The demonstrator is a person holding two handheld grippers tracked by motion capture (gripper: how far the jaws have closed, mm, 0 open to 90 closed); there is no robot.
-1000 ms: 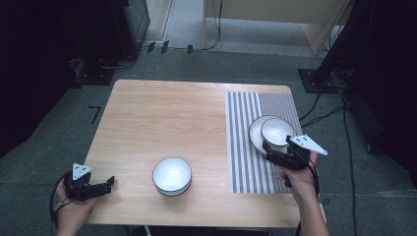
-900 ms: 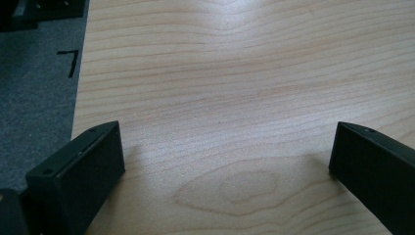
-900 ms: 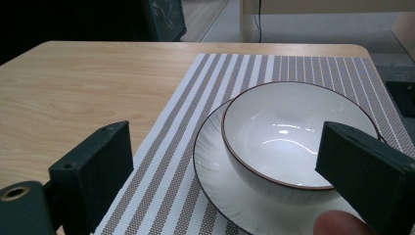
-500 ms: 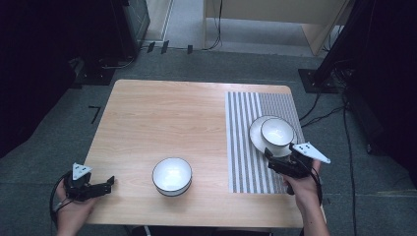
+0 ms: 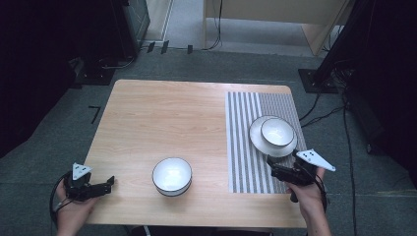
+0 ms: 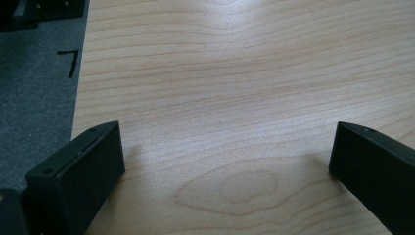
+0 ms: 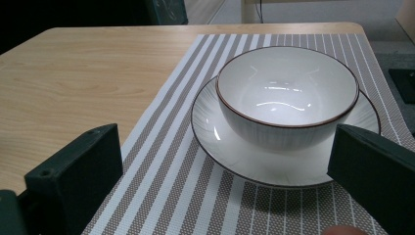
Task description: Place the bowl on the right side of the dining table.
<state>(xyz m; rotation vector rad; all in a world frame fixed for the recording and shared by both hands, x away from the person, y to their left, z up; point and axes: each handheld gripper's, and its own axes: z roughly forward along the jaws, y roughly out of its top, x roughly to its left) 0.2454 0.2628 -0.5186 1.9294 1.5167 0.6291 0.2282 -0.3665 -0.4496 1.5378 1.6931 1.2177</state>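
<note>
Right tool (image 5: 273, 168) open — bowl (image 5: 277, 132) released.

Your high view looks down and forward over the whole table (image 5: 162, 118), your left gripper view skims bare wood close up, your right gripper view sits low and near the bowl (image 7: 288, 93) on its plate (image 7: 254, 161), shared with the high view.
</note>
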